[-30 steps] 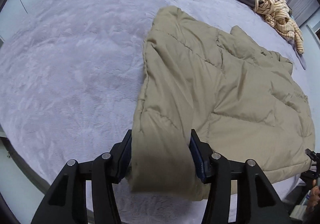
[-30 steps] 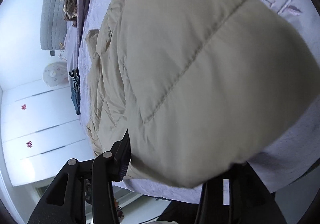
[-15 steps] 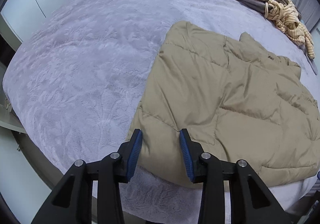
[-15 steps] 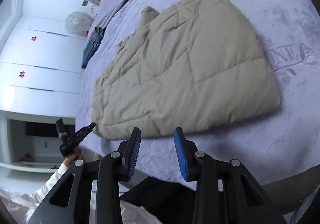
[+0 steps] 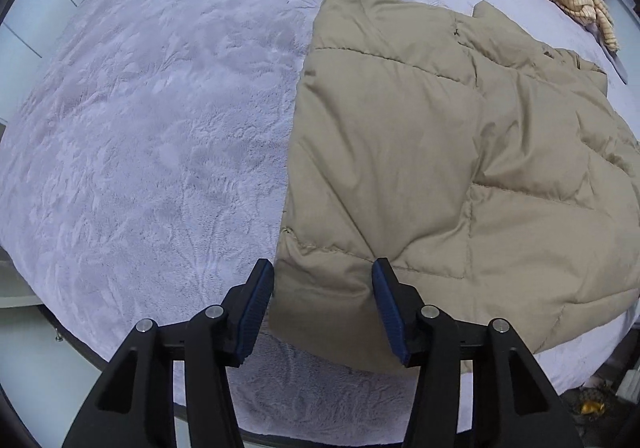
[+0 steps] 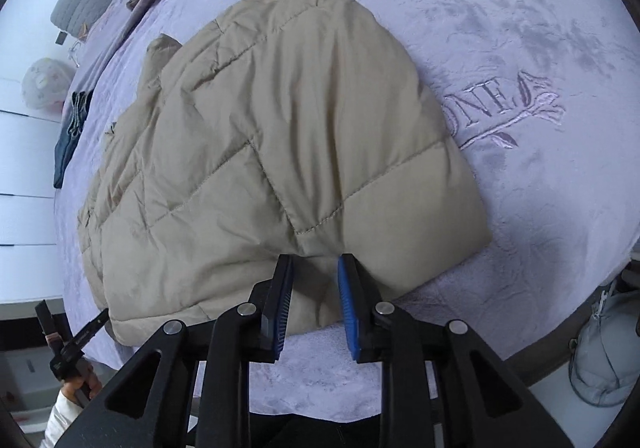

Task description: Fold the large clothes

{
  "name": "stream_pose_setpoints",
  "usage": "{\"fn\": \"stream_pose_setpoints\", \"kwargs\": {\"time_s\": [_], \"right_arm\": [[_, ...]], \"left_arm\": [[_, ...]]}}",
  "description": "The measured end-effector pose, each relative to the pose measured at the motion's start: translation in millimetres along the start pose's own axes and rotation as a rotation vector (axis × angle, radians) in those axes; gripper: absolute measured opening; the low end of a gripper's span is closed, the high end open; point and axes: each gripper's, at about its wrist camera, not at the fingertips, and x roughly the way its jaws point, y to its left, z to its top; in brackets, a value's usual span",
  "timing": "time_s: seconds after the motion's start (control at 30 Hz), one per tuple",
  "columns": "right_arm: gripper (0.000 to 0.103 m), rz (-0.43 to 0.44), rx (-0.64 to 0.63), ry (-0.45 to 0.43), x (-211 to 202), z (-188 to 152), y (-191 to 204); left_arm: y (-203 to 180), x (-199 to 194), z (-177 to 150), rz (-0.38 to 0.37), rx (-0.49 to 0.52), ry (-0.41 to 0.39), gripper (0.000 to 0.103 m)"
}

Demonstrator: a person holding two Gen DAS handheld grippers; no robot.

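The tan quilted jacket [image 6: 276, 151] lies folded over on the bed [image 5: 160, 127]. The left hand-held gripper [image 5: 320, 304] is opening around its corner; the right hand-held gripper [image 6: 314, 300] is closing astride its hem. Further folds likely remain.

1. We see the tan quilted jacket [image 5: 460, 151] down flat on the lavender bedspread [image 5: 160, 127]; a second ago both grippers had it lifted, and its folded flap filled the right wrist view.
2. Our left gripper [image 5: 322, 300] let go half a second back, and now its jaws are opening with the jacket's near corner between the blue pads.
3. Our right gripper [image 6: 314, 298] released too, sat off the jacket's near edge, and now it's over that edge, jaws closing with a hump of fabric between them.
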Motion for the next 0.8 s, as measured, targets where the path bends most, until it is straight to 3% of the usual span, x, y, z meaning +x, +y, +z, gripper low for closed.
{"fn": "stream_pose_setpoints", "kwargs": {"time_s": [0.17, 0.23, 0.4, 0.43, 0.47, 0.5, 0.53, 0.8], "right_arm": [[0.03, 0.059, -0.034, -0.026, -9, 4, 43], [0.039, 0.071, -0.064, -0.01, -1, 4, 67], [0.04, 0.068, -0.145, 0.048, 18, -4, 119], [0.04, 0.068, -0.156, 0.057, 21, -5, 125], [0.04, 0.069, -0.164, 0.067, 24, -8, 130], [0.04, 0.068, -0.17, 0.075, 29, -8, 137], [0.04, 0.066, -0.175, 0.081, 32, -10, 142], [0.052, 0.007, -0.177, 0.089, 45, -17, 157]], "left_arm": [[3, -15, 9, -0.047, 0.03, 0.0, 0.053], [1, -16, 14, -0.063, 0.033, 0.002, 0.053], [-5, -17, 18, -0.119, 0.034, 0.008, 0.054], [-6, -18, 17, -0.13, 0.039, 0.008, 0.056], [-7, -18, 16, -0.139, 0.045, 0.007, 0.065], [-6, -19, 17, -0.137, 0.047, 0.002, 0.094], [-5, -21, 17, -0.13, 0.048, -0.009, 0.103], [2, -19, 34, -0.115, 0.057, -0.02, 0.103]]}}
